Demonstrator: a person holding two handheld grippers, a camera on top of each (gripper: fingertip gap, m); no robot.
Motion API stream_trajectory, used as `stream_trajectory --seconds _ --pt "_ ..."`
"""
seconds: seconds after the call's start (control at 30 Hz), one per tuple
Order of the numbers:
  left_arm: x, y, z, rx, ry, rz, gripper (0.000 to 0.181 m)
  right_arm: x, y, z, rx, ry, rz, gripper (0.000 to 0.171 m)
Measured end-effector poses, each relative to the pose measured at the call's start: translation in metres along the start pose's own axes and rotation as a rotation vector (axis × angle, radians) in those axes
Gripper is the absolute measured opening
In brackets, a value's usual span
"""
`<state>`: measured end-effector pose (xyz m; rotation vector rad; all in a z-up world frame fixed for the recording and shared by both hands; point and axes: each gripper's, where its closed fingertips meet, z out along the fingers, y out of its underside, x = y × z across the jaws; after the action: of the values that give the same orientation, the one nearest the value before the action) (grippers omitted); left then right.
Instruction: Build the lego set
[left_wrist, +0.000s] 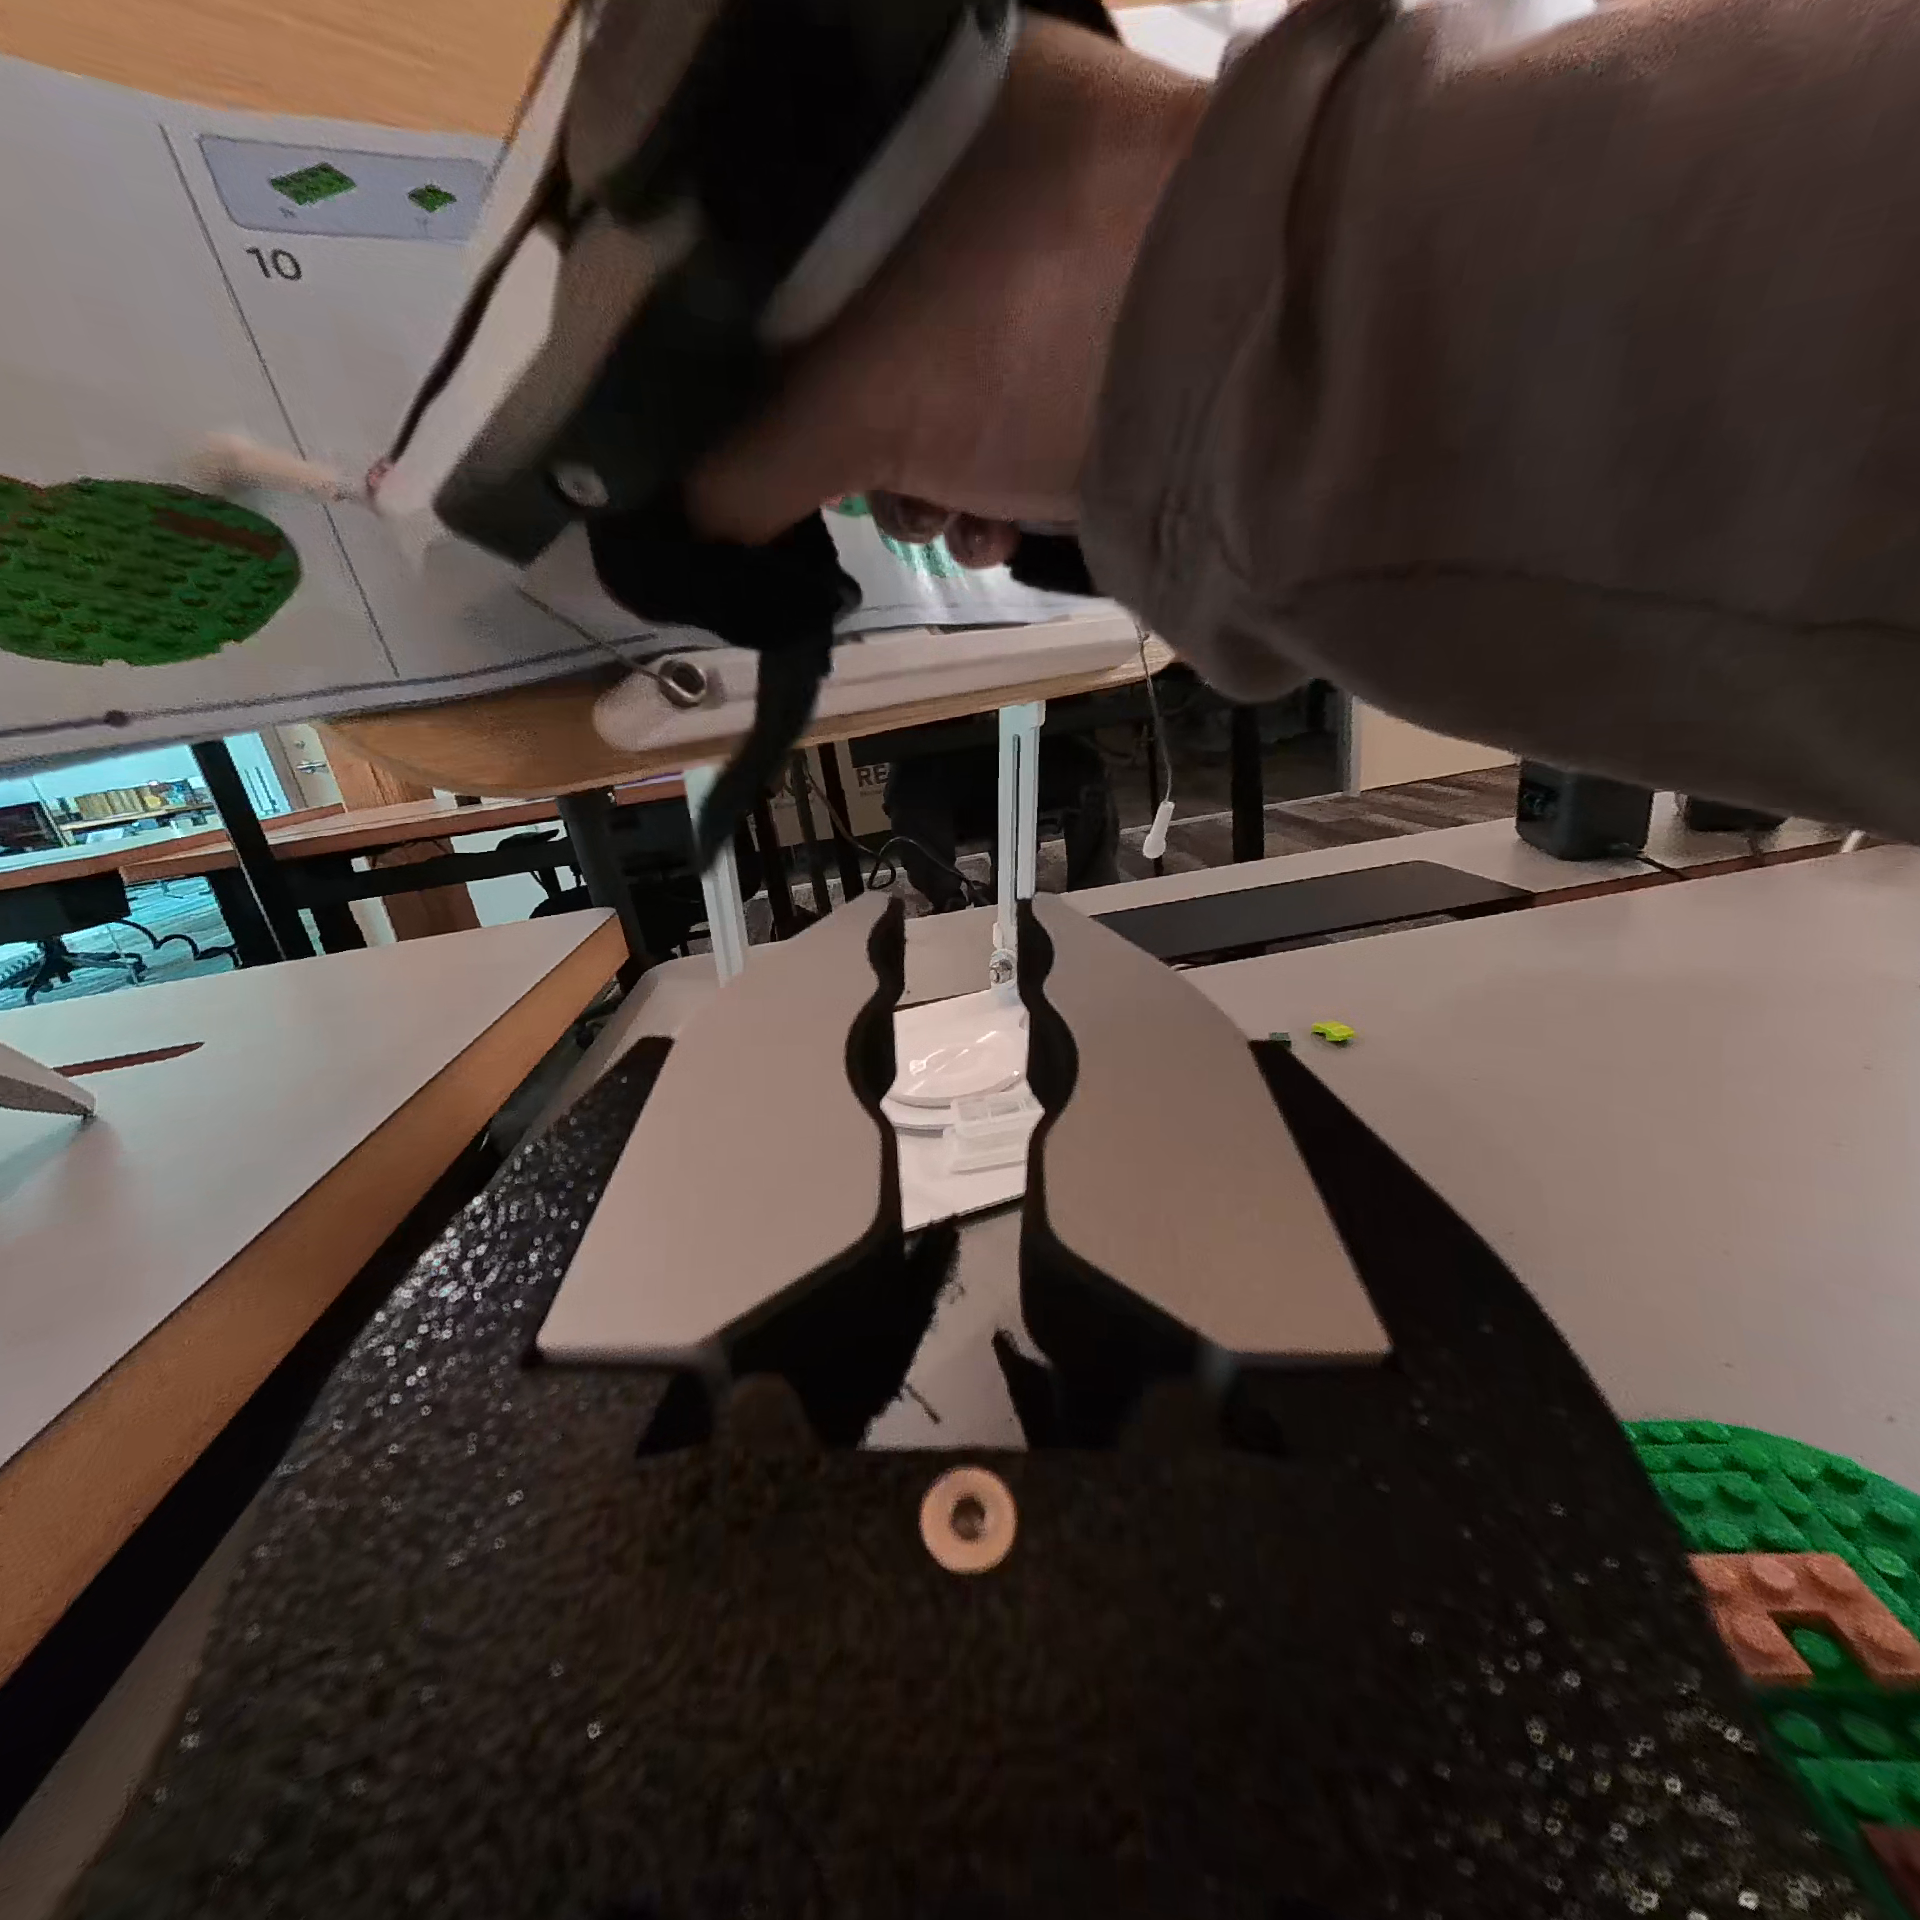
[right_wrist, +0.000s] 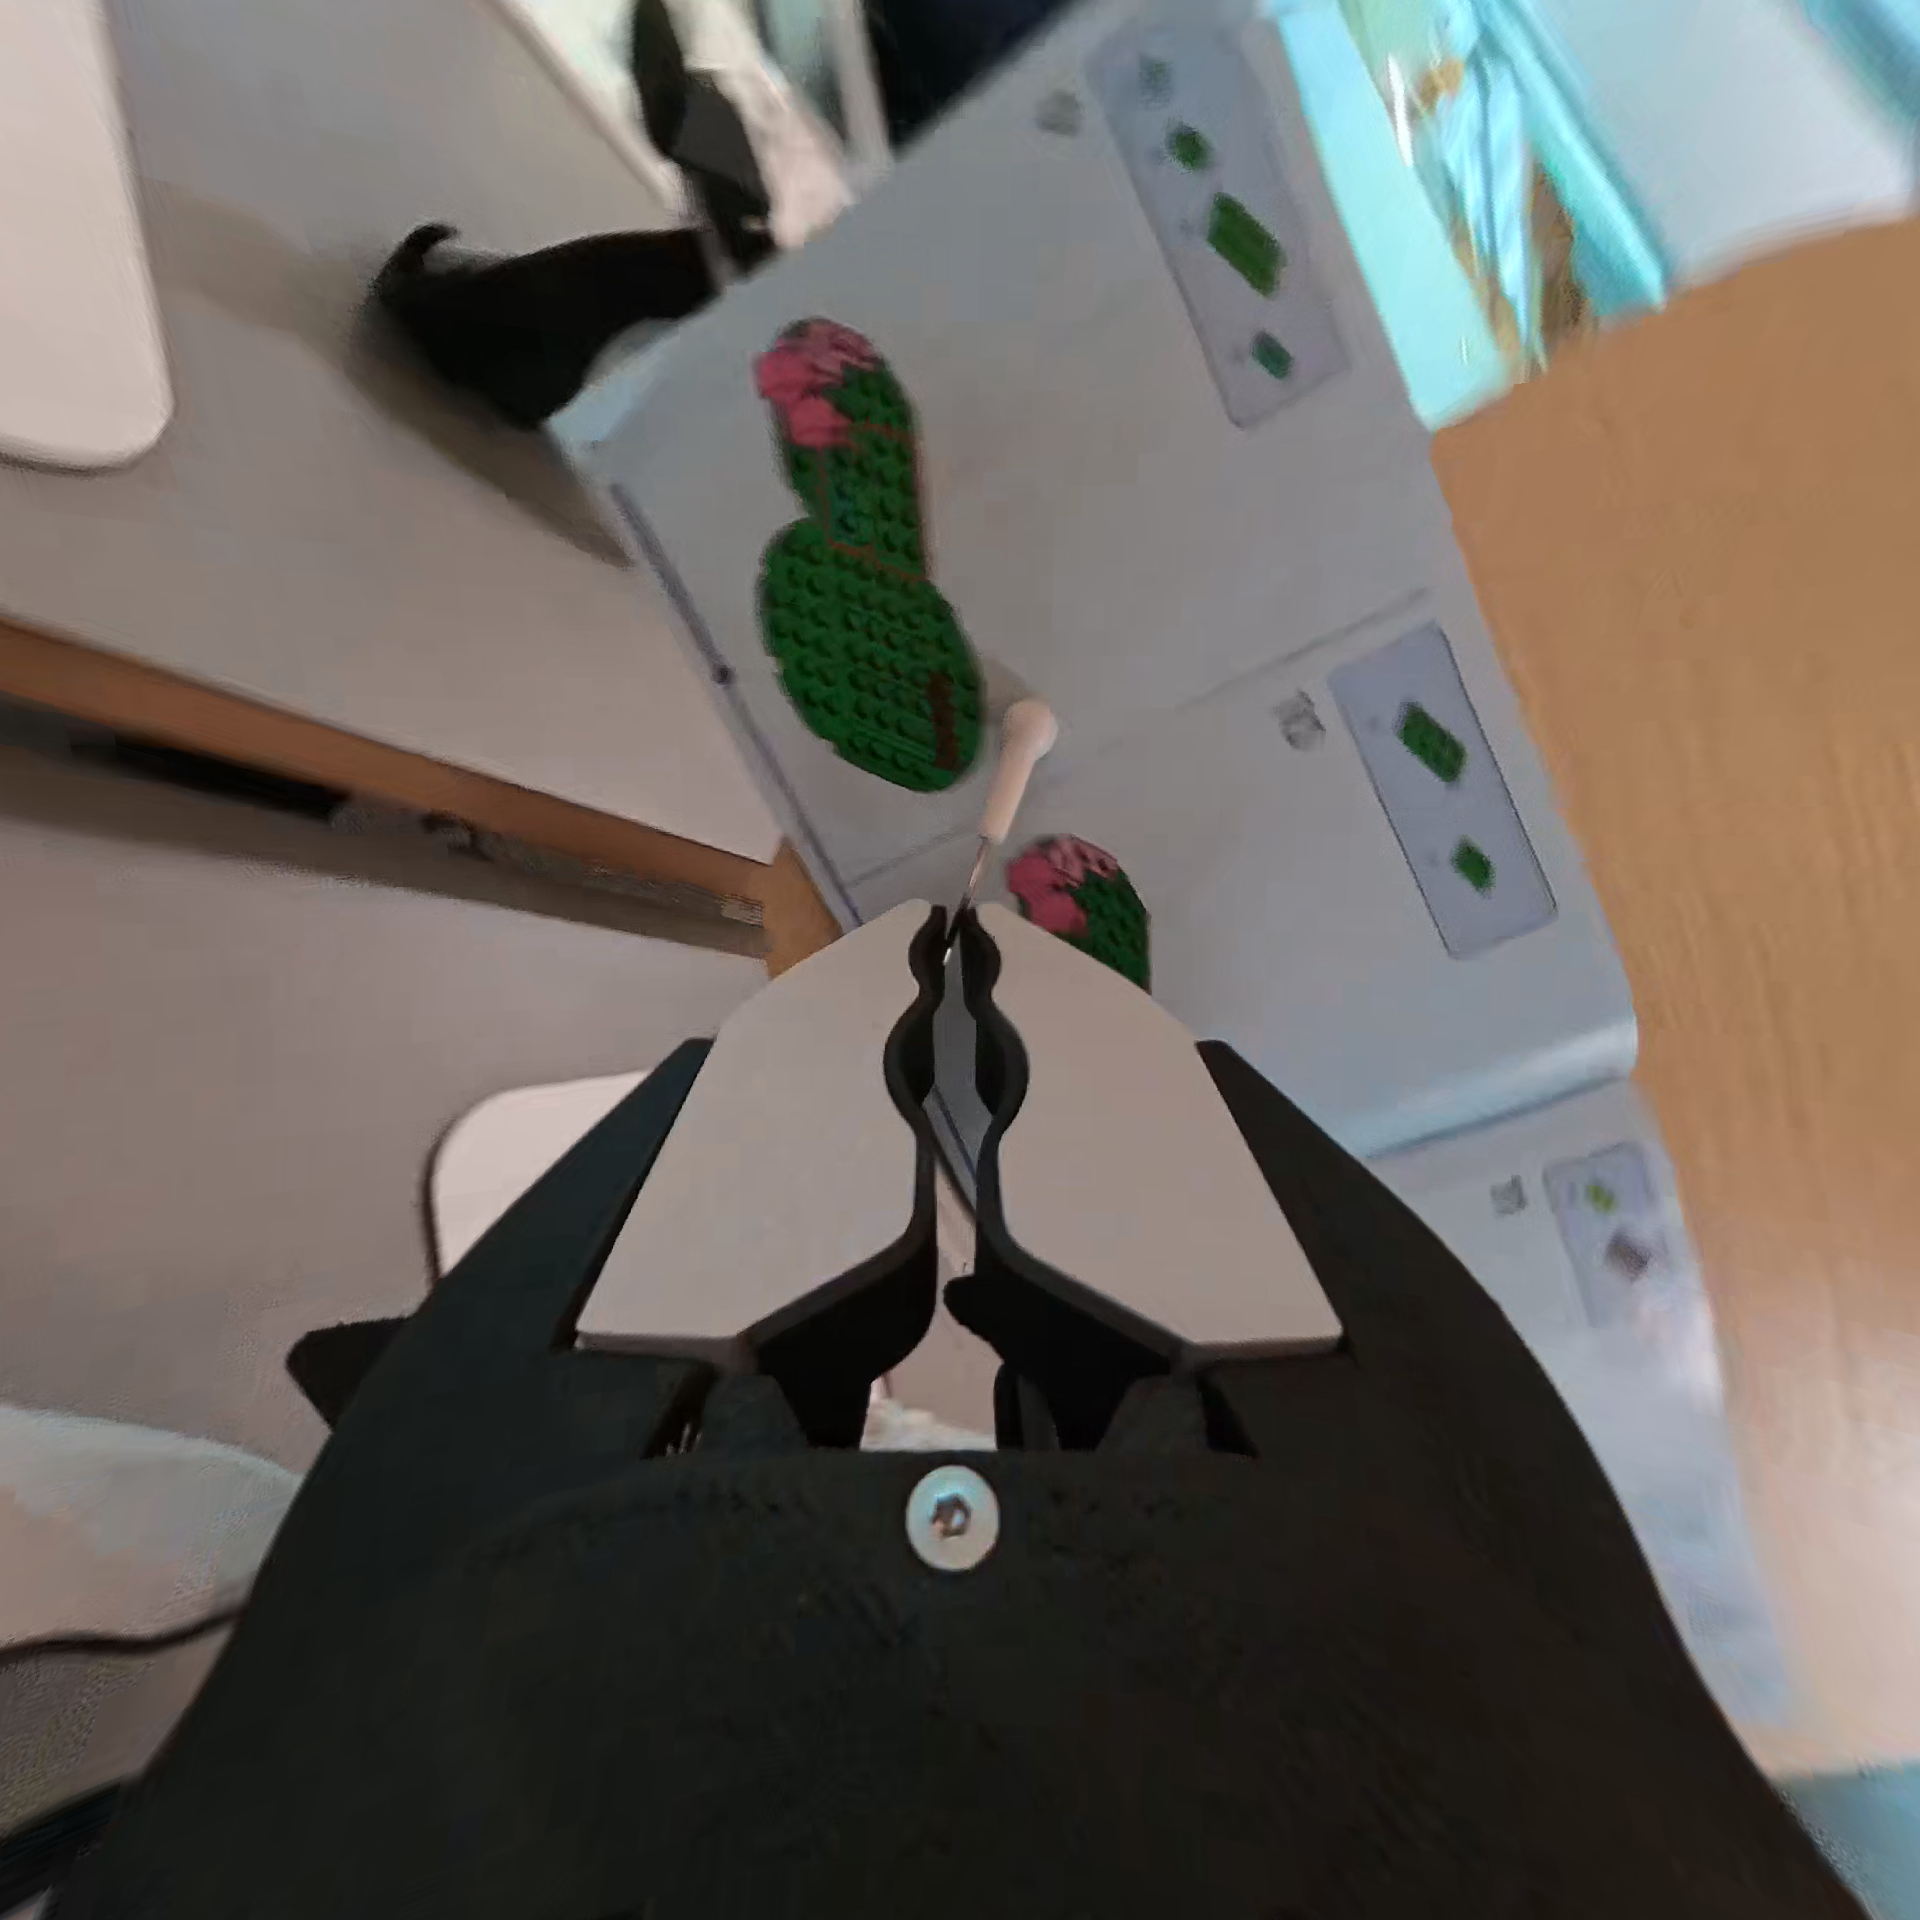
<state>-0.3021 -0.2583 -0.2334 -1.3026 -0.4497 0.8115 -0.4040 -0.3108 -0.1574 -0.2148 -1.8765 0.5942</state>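
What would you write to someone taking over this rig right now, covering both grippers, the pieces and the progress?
Left gripper: jaws open, empty, low over the table.
Right gripper: raised at the instruction booklet on its stand, jaws pinched on a thin white-tipped cord.
Pieces: the green build with brown parts lies on the table by the left gripper's right side; a small lime piece lies loose farther off.
Done: a green studded base with some brown parts.
Left: no brick is in either gripper; the booklet's pictures show a taller green shape with pink on top, not seen on the build here.
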Motion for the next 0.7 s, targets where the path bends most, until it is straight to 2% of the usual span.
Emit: stream_trajectory --seconds 0.17,0.3,0.43,0.57,0.63,0.7 --pt "0.001 0.001 0.000 -0.005 -0.005 0.017 0.008 -0.032 0.001 0.003 0.066 -0.046 -0.633 0.001" --pt "0.003 0.001 0.000 -0.004 0.003 0.026 0.011 -0.045 0.008 0.006 0.052 -0.110 -0.778 0.001" --pt "0.003 0.001 0.000 -0.006 0.006 0.023 0.014 -0.049 -0.002 -0.006 0.100 -0.165 -0.645 0.022" --pt "0.004 0.000 0.000 -0.004 0.014 0.027 0.018 -0.029 -0.024 -0.051 0.341 -0.056 -0.268 0.023" --pt "0.005 0.001 0.000 -0.005 0.015 0.032 0.018 0.002 -0.009 -0.073 0.429 0.060 0.003 0.020" --pt "0.005 0.001 0.000 -0.008 0.012 0.033 0.018 0.043 0.031 -0.089 0.434 0.245 0.246 0.018"
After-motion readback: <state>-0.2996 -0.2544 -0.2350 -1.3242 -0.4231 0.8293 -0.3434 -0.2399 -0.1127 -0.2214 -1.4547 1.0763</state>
